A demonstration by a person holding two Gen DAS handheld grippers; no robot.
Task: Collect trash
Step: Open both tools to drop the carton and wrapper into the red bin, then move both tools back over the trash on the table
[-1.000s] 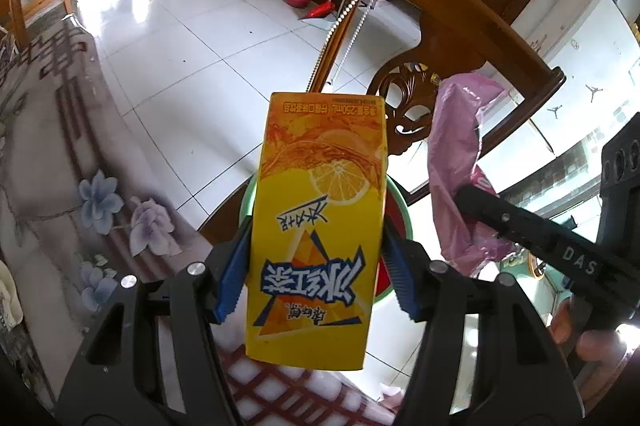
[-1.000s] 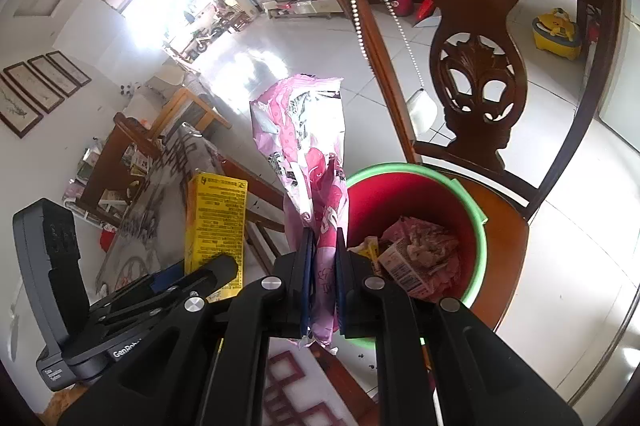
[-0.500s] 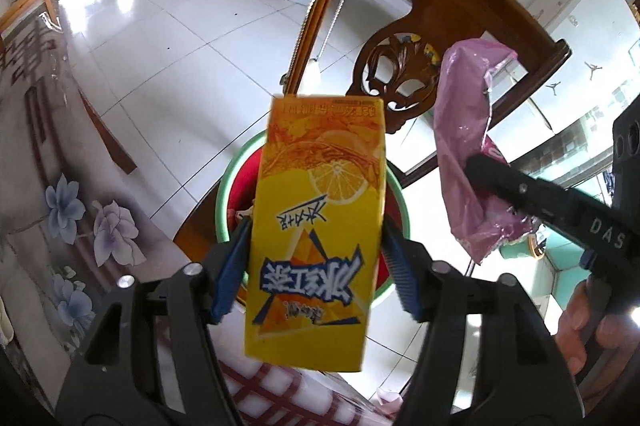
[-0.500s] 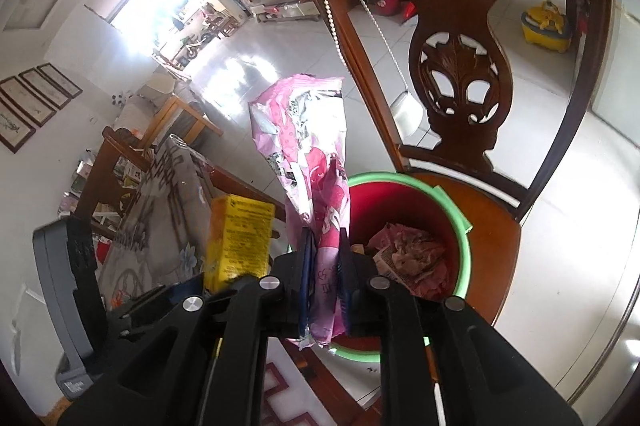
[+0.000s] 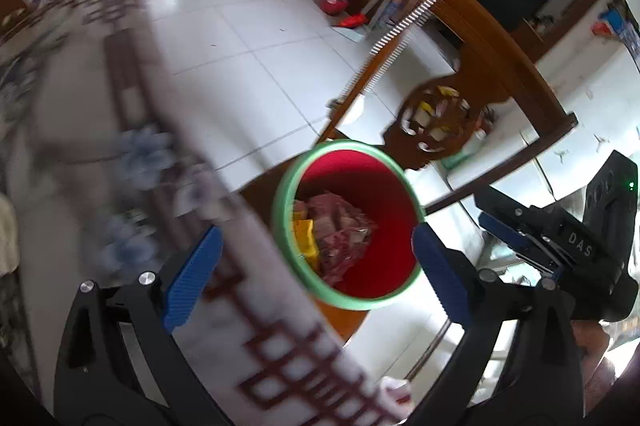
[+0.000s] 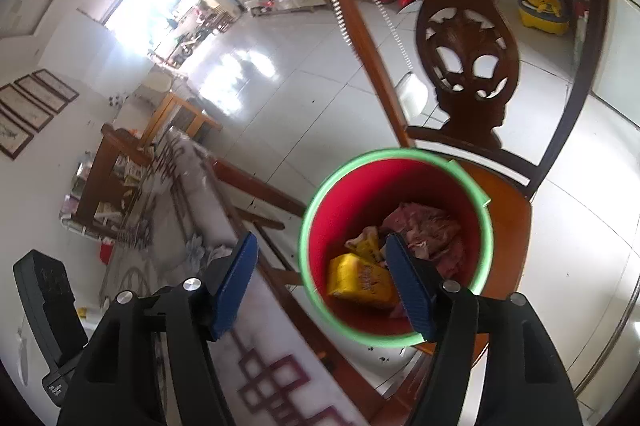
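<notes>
Trash lies in the bin (image 6: 394,246) on the chair (image 6: 516,226): carton (image 6: 360,280), pink wrapper (image 6: 430,232); our left gripper (image 5: 316,270) and right gripper (image 6: 326,286) are opening, empty, and whether more remains we cannot tell.

Both grippers, left gripper (image 5: 316,252) and right gripper (image 6: 320,280), are black with ridged blue pads (image 5: 192,278) and silver screws (image 6: 191,283).

Both wrist cameras look steeply down, from close above, into the red bucket (image 5: 376,266) (image 6: 400,186) on the chair (image 5: 500,66) (image 6: 464,66); the left view sits farther toward the table (image 5: 100,146).
</notes>
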